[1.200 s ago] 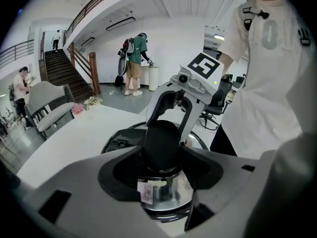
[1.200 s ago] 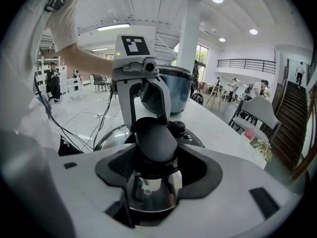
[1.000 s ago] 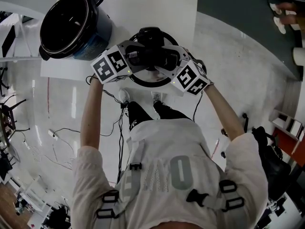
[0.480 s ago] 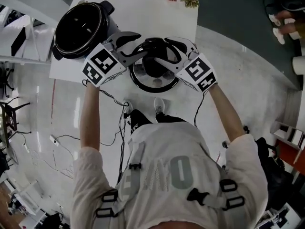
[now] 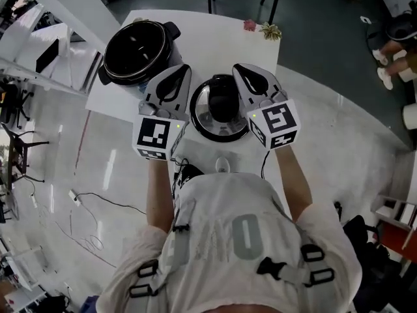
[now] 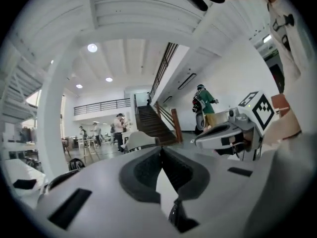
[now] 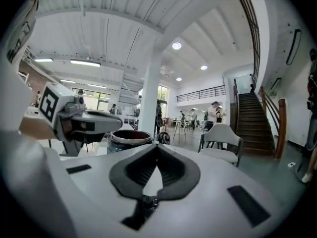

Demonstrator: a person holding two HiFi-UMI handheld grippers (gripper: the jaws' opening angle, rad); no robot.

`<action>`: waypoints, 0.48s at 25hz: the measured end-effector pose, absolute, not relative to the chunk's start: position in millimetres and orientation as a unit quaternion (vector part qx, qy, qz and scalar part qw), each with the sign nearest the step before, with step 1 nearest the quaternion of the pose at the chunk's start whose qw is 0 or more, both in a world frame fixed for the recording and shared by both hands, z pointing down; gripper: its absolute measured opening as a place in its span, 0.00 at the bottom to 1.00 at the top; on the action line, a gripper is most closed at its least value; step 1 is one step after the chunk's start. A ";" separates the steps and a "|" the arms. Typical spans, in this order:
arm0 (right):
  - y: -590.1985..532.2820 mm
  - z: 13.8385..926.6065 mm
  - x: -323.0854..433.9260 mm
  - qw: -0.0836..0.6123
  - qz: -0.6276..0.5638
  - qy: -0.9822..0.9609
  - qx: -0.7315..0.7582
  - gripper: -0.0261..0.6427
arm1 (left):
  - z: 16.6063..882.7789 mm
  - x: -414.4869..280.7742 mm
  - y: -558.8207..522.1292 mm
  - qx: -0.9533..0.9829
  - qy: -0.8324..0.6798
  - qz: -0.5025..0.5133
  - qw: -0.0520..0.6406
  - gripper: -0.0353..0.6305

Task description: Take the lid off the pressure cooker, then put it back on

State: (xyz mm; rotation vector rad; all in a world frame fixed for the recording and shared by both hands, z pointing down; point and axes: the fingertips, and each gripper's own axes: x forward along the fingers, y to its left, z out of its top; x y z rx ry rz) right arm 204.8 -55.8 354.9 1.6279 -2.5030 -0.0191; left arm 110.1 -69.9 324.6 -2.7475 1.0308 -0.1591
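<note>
Lid [image 5: 221,107] laid on the table [image 5: 215,38], both grippers closed and empty

The left gripper [image 5: 184,70] and right gripper [image 5: 238,69] are held level above the lid, one at each side. Their jaws have just been closed, tip to tip, with nothing between them. The lid is seen flat near the table's front edge, and the open pressure cooker [image 5: 138,52] is set at the back left.

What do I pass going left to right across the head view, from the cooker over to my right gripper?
Open pressure cooker pot → left gripper, jaws just closed on nothing → lid → right gripper, jaws just closed on nothing.
</note>
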 end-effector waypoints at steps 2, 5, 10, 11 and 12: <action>-48.1 351.0 203.0 0.070 -0.006 -0.831 0.552 0.05 | 327.9 99.4 -57.6 -0.921 0.372 -0.051 0.103 0.08; -35.0 352.1 202.0 0.062 0.000 -0.827 0.559 0.05 | 332.8 82.1 -44.7 -0.910 0.404 -0.031 0.088 0.08; -14.1 370.1 206.6 0.068 0.012 -0.818 0.571 0.05 | 340.5 61.1 -35.7 -0.890 0.450 -0.021 0.073 0.08; -9.9 374.0 207.8 0.069 0.016 -0.817 0.572 0.05 | 342.0 59.7 -33.5 -0.888 0.454 -0.022 0.070 0.08; -6.7 377.5 208.8 0.069 0.020 -0.817 0.572 0.05 | 342.6 59.1 -31.9 -0.887 0.456 -0.022 0.070 0.08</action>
